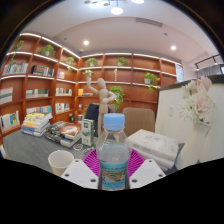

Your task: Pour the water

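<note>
Fig. — Handling notes, ordered large to small

Setting: room w/ wall shelves [40, 75] of books and plants; a table [30, 150] beneath carries a stack of books [37, 122] and assorted clutter.

Task object: clear plastic water bottle [113, 155], upright, just ahead of the camera and between the two fingers. Body transparent, faintly ribbed, w/ a pale blue label band; contents appear to fill most of it. Judged moderately heavy for its size, so weight will shift as it tips. Walls judged thin and soft: over-squeezing would dent them and could push water out once uncapped. Surface smooth, prob. slippery if wet. Best hold: mid-body, around the label band, where the section is widest and roughly at the centre of mass; not the neck.

Gripper [113, 168]: fingers parted approx. to bottle width, magenta pads [93, 160] showing at either side of the body; whether both press on it or merely flank it cannot be told.

Receiver: white paper cup [60, 160], open mouth up, just beside the bottle to its left.

Smallest: light blue screw cap [114, 122], on the neck; pouring not possible until it is removed
</note>
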The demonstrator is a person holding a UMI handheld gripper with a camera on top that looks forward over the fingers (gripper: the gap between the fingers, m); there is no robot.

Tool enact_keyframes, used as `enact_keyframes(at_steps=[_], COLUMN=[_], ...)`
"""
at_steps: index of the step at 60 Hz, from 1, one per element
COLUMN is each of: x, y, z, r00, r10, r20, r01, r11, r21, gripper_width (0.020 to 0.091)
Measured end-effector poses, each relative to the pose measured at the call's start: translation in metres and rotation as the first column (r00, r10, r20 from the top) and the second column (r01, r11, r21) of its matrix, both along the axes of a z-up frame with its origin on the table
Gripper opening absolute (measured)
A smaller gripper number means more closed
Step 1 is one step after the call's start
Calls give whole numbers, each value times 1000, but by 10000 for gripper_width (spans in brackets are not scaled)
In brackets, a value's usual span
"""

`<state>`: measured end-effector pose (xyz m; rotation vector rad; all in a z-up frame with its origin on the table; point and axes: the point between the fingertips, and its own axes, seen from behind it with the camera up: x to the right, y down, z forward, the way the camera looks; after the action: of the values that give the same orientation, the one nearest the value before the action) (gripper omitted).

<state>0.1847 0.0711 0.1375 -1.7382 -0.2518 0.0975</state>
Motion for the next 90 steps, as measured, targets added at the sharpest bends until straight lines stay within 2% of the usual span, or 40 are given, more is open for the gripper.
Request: enact_keyframes(at_steps=[5, 10, 21, 36, 44, 46, 49, 51, 65, 77, 90], x=[23, 36, 28, 32, 34, 38, 46, 49, 48, 51, 37], y=[13, 18, 17, 17, 18, 16, 8, 0, -80, -137, -170], z=[-19, -33, -57, -55, -60, -68, -75, -73, -32, -3, 18], r00=[998, 996, 994, 997, 997, 996, 993, 991, 979, 966, 968], r10=[-43, -55, -13, -52, -61, -83, -118, -132, -169, -242, -237], r20=[-47, -65, -110, -65, -52, -35, -16, -19, -113, -87, -81], r01=[42, 54, 9, 51, 59, 80, 115, 129, 162, 241, 238], r11=[999, 998, 999, 999, 998, 993, 985, 983, 985, 970, 971], r21=[-10, -20, -31, -13, -39, -82, -130, -130, -66, -21, 13], gripper_width=[301, 301, 316, 325, 496, 590, 821, 839, 844, 845, 845])
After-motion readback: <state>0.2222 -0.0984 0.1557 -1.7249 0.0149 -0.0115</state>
